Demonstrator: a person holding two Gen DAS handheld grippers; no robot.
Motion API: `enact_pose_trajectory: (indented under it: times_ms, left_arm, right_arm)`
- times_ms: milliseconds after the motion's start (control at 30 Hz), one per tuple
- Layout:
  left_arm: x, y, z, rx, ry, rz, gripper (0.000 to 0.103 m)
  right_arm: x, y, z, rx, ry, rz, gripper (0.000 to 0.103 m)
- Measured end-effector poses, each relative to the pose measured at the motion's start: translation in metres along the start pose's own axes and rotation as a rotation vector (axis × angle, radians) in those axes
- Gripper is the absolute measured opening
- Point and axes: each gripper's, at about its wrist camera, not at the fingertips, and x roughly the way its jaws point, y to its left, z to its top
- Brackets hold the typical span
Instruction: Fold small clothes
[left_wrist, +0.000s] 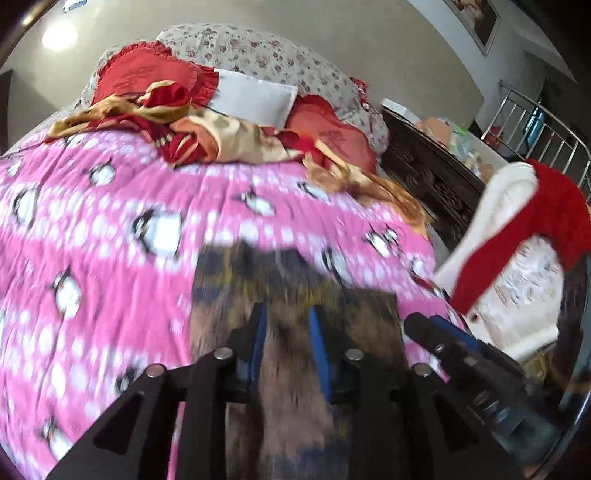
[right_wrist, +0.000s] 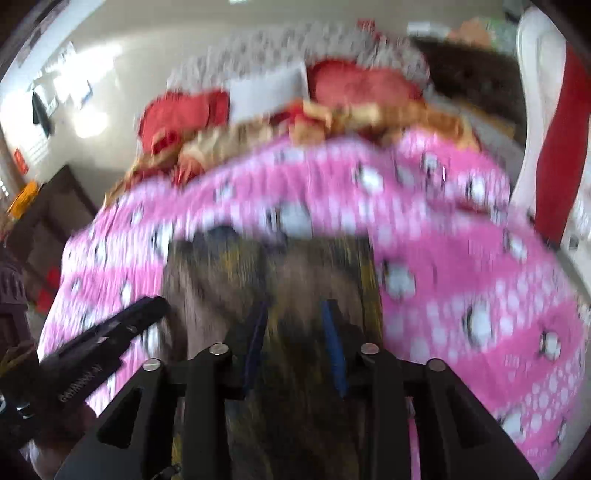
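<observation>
A brown patterned garment (left_wrist: 288, 280) lies flat on the pink penguin bedspread (left_wrist: 110, 258), blurred in both views. My left gripper (left_wrist: 288, 328) hovers over its near part; its blue pads stand apart and only the cloth below shows in the gap. My right gripper (right_wrist: 295, 325) is over the same garment (right_wrist: 258, 273), pads likewise apart with nothing pinched between them. Each gripper shows in the other's view: the right one (left_wrist: 432, 325) at the garment's right edge, the left one (right_wrist: 147, 310) at its left edge over the bedspread (right_wrist: 461, 277).
At the far end of the bed lie red pillows (left_wrist: 147, 74), a white pillow (left_wrist: 255, 96), a floral cushion (left_wrist: 277, 55) and a crumpled red-and-gold cloth (left_wrist: 207, 136). A white-and-red garment (left_wrist: 517, 240) hangs at the right, beside dark carved wooden furniture (left_wrist: 424, 166) and a metal rail (left_wrist: 546, 122).
</observation>
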Motion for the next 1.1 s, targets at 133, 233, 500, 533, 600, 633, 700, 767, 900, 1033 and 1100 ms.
enact_pose_trajectory:
  times_ms: [133,233,500,533,600,633,700,767,900,1033,1100]
  left_arm:
    - [0.050,0.005,-0.001,0.024,0.062,0.085,0.035]
    - [0.062,0.006,-0.006,0.047,0.044,0.083,0.045]
    - [-0.008,0.027,-0.005,0.142,0.056,-0.030,0.088]
    - [-0.016,0.035,-0.010,0.146,0.057,-0.045,0.090]
    - [-0.020,0.058,-0.032,0.111,0.130,-0.111,0.090]
    - [-0.018,0.063,-0.039,0.088,0.156,-0.132,0.090]
    - [-0.010,0.074,-0.061,0.009,0.236,-0.223,0.089]
    - [-0.004,0.069,-0.074,-0.011,0.267,-0.296,0.089]
    - [0.005,0.056,-0.068,-0.044,0.315,-0.386,0.090]
    - [0.013,0.056,-0.060,-0.070,0.342,-0.413,0.090]
    - [0.012,0.062,-0.060,-0.088,0.331,-0.419,0.083]
  right_arm:
    - [0.063,-0.007,-0.002,0.008,0.038,-0.059,0.040]
    - [0.082,-0.030,-0.013,0.084,0.053,0.016,0.041]
    - [0.045,-0.053,-0.009,0.109,0.030,0.126,0.046]
    - [0.032,-0.062,-0.010,0.103,0.015,0.173,0.048]
    - [0.016,-0.078,-0.017,0.084,0.018,0.235,0.065]
    - [0.010,-0.087,-0.024,0.083,0.028,0.267,0.066]
    - [0.005,-0.102,-0.039,0.101,0.051,0.329,0.066]
    - [0.005,-0.113,-0.054,0.113,0.082,0.382,0.066]
    - [0.011,-0.130,-0.075,0.181,0.111,0.481,0.066]
    - [0.026,-0.139,-0.084,0.324,0.123,0.664,0.067]
    - [0.037,-0.135,-0.086,0.341,0.142,0.706,0.067]
